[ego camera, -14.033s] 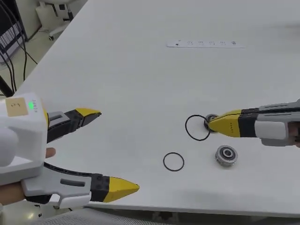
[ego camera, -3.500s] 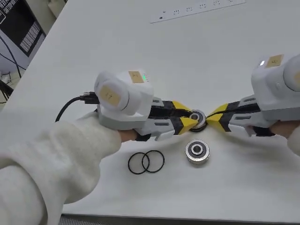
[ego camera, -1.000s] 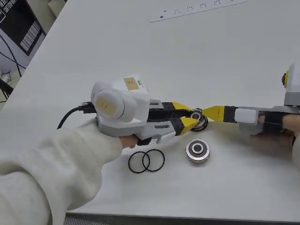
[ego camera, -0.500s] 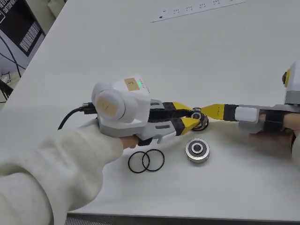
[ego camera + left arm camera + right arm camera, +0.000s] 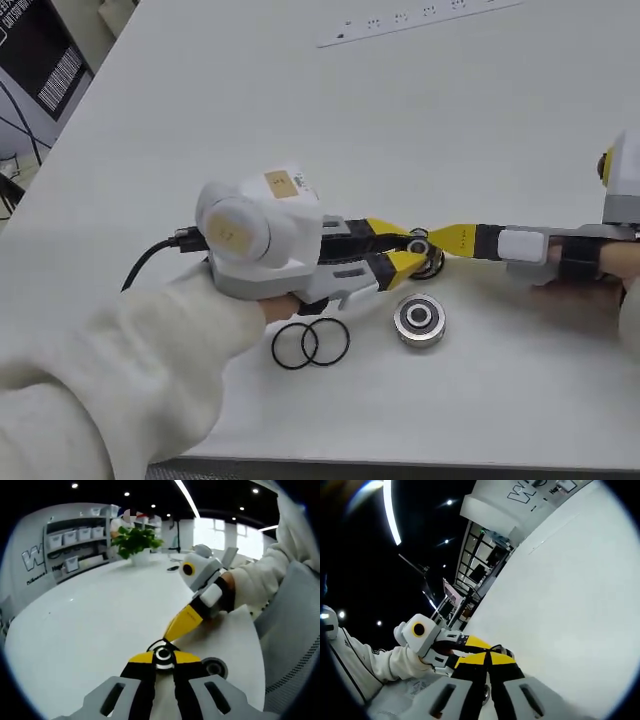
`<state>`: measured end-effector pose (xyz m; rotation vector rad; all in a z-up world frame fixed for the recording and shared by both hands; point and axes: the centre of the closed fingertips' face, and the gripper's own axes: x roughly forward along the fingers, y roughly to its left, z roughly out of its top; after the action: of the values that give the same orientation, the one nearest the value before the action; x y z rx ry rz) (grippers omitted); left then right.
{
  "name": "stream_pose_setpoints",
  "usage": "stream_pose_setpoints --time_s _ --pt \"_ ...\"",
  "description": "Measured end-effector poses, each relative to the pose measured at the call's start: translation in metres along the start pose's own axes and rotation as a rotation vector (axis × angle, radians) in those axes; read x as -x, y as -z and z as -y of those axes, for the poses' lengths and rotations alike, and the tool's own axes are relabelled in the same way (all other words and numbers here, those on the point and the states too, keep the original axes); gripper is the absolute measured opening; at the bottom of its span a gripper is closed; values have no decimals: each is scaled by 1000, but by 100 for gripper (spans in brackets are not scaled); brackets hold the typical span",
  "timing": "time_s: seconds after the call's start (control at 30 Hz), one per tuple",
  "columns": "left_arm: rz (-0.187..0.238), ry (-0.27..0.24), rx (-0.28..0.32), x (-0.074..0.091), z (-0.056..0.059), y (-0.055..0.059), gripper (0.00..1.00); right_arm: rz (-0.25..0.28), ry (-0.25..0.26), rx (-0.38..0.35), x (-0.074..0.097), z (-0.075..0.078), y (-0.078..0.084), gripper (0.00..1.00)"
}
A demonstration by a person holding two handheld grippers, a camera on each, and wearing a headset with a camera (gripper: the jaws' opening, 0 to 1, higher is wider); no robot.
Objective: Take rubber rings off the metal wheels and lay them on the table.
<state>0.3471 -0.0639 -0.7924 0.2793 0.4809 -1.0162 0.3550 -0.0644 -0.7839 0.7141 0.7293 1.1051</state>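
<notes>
My left gripper (image 5: 408,250) is shut on a small metal wheel (image 5: 421,243) and holds it just above the white table (image 5: 450,130). From the right, my right gripper (image 5: 441,240) comes in with its yellow jaws pressed together on the black rubber ring (image 5: 434,266) at that wheel's rim. In the left gripper view the wheel (image 5: 163,653) sits between my jaws, and the right gripper's tip (image 5: 172,632) touches it. A second metal wheel (image 5: 419,318) lies flat on the table. Two loose rubber rings (image 5: 310,343) lie overlapping to its left.
A white power strip (image 5: 415,20) lies at the far edge of the table. A black cable (image 5: 150,262) trails from the left gripper. Off the table's left edge stands a dark box with a barcode label (image 5: 40,60).
Over the last second almost nothing has moved. Since 14 s ago a second ring has been laid on the table, and the left gripper has taken hold of a wheel.
</notes>
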Motion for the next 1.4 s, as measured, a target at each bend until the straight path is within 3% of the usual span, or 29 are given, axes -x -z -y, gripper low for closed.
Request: stream_pose_setpoints --time_s 0.4,0.53,0.8,0.93,1.07,1.4 --pt "0 -11 -36 -2 -2 2 14 0 -70 -2 2 -12 0 0" --pt "-4 -19 -44 -2 -3 2 14 6 -27 -30 2 -4 -2 0" --pt "-32 -41 -79 1 -7 2 18 -11 -11 -15 1 -2 2 0" --pt "-23 -39 -59 6 -6 -4 19 -16 -10 -17 1 -3 3 0" --pt "-10 -30 -43 8 -1 -12 27 -10 -15 -36 2 -4 3 0" --pt "6 -1 -43 20 18 -34 40 25 -7 -65 13 -13 0 0"
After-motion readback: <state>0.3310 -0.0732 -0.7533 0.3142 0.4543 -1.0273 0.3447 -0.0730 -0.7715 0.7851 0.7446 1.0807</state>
